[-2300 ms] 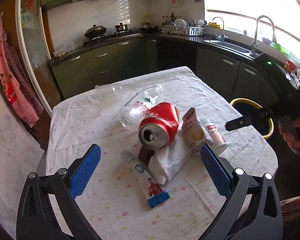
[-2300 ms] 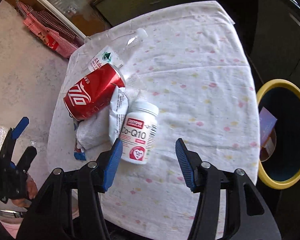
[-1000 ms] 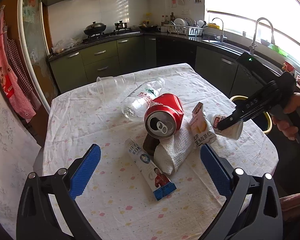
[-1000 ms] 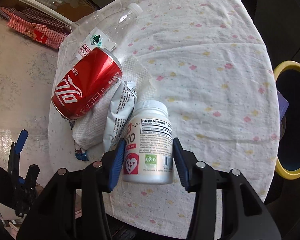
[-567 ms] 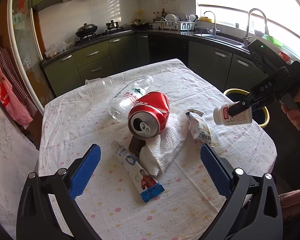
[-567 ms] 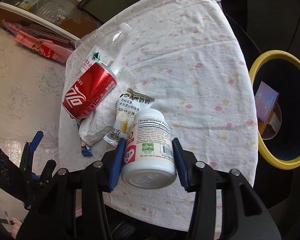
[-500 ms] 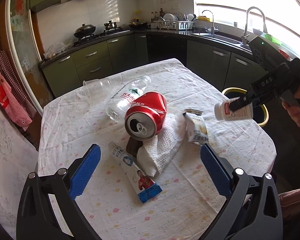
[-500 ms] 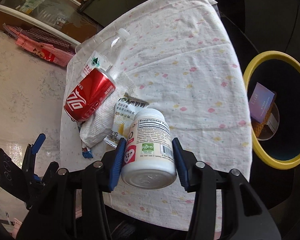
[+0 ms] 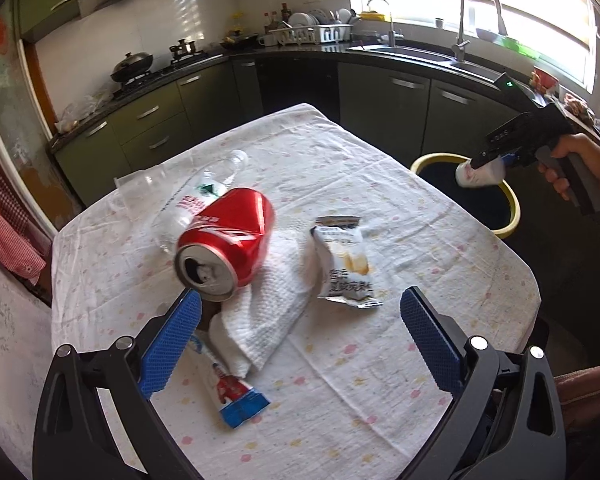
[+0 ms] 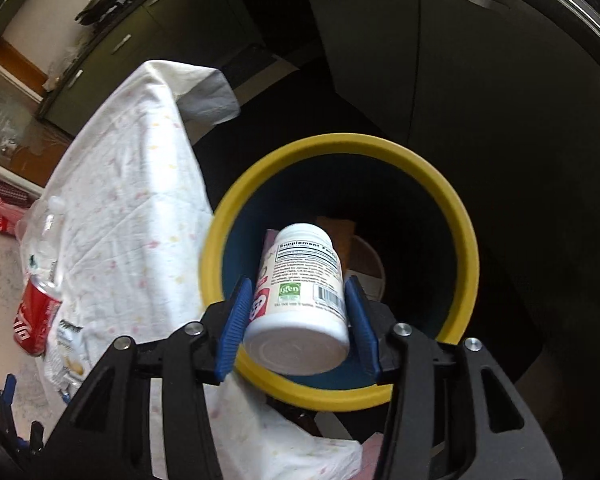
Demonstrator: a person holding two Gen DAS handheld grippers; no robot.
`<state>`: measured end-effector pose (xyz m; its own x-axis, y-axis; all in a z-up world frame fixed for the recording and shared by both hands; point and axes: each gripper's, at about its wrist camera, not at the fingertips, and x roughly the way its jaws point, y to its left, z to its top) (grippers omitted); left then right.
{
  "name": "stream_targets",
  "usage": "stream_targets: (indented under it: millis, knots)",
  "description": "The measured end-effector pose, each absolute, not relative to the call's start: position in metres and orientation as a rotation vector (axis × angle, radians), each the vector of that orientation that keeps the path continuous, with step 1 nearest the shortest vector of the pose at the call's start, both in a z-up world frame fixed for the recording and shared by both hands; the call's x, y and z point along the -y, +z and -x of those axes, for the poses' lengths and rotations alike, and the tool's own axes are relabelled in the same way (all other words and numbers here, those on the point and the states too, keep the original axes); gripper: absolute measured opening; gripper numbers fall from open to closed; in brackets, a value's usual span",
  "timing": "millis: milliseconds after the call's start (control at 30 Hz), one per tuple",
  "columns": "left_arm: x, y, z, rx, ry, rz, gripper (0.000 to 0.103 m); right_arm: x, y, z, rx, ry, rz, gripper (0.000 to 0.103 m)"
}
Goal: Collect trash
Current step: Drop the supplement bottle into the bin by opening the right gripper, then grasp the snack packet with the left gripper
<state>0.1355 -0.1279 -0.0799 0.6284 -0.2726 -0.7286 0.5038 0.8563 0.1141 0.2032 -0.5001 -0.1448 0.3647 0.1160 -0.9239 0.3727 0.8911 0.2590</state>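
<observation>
The right gripper (image 10: 298,322) has its jaws opening around the white pill bottle (image 10: 300,300), which sits between the blue pads (image 10: 236,326); the left pad seems to touch its side while a sliver of gap shows on the right, so the grip looks nearly let go. The left gripper (image 9: 300,344) stands wide open with nothing between its fingers, poised over the table (image 9: 380,200).

A second ago the right gripper held this bottle above the tablecloth beside the snack packet; now it hangs over the mouth of the yellow-rimmed bin (image 10: 452,208), off the table's edge, and points far more steeply down. The left gripper's view has edged closer to the pile, so the can now sits just beyond its left pad.

The bottle's long axis runs along the gripper's line, cap end toward the bin's inside, flat base toward the camera.

On the table lie one red can (image 9: 224,244) on its side, opening toward the left camera, one clear plastic bottle (image 9: 198,196) behind it, one clear cup (image 9: 144,188), one white paper towel (image 9: 264,312), one snack packet (image 9: 346,268) and one tube (image 9: 228,388). One bin stands beside the table, with some rubbish already inside.
</observation>
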Motion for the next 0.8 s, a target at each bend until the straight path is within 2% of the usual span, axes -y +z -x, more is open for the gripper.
stream_targets:
  millis: [67, 800]
  knots:
    - [0.137, -0.083, -0.137, -0.787, -0.476, -0.334, 0.098, 0.51, -0.152, -0.2, -1.183, -0.186, -0.506, 0.06]
    - [0.204, -0.133, -0.189, -0.97, -0.481, -0.36, 0.096, 0.461, -0.127, -0.138, -1.053, 0.062, -0.426, 0.063]
